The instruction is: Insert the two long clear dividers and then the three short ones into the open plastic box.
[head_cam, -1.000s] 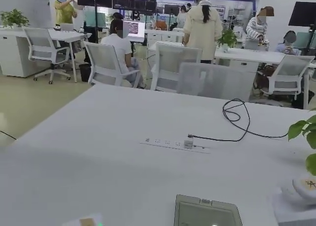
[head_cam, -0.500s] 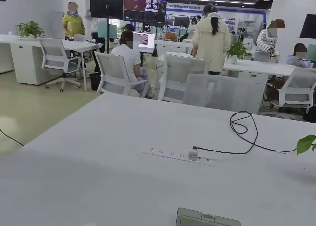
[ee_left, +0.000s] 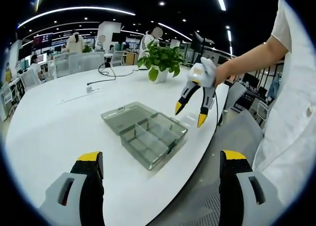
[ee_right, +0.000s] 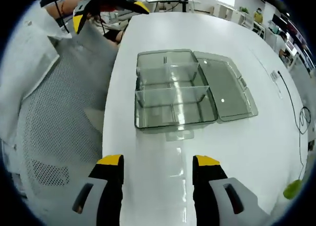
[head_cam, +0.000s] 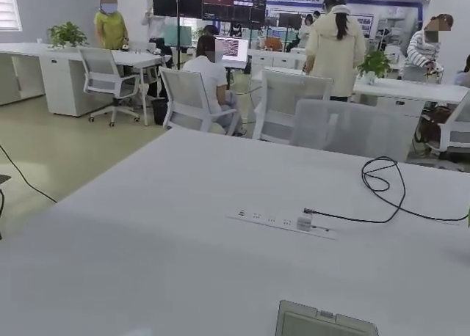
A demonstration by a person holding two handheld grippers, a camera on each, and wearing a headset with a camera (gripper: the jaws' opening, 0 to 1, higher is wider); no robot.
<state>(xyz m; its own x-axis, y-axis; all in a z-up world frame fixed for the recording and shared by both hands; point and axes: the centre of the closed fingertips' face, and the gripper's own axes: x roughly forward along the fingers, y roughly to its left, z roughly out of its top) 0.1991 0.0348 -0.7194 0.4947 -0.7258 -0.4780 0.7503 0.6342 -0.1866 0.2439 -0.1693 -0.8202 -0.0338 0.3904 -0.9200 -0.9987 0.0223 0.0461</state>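
— Anything different from a second ago?
— Only my head turned. The clear plastic box [ee_right: 137, 112] sits where it did on the counter [head_cam: 183, 226], lid [ee_right: 224, 88] open, dividers [ee_right: 170, 90] inside.
— Your claws?
— Left claw [ee_left: 160, 156], right claw [ee_right: 159, 160]: both spread, empty.

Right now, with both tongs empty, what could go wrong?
1. The head view looks across the room, the box at its bottom edge, so aim may suffer.
2. The box sits near the edge of the table; a push from the right tongs might slide it off.
3. A clear piece beside the box is hard to see on white.
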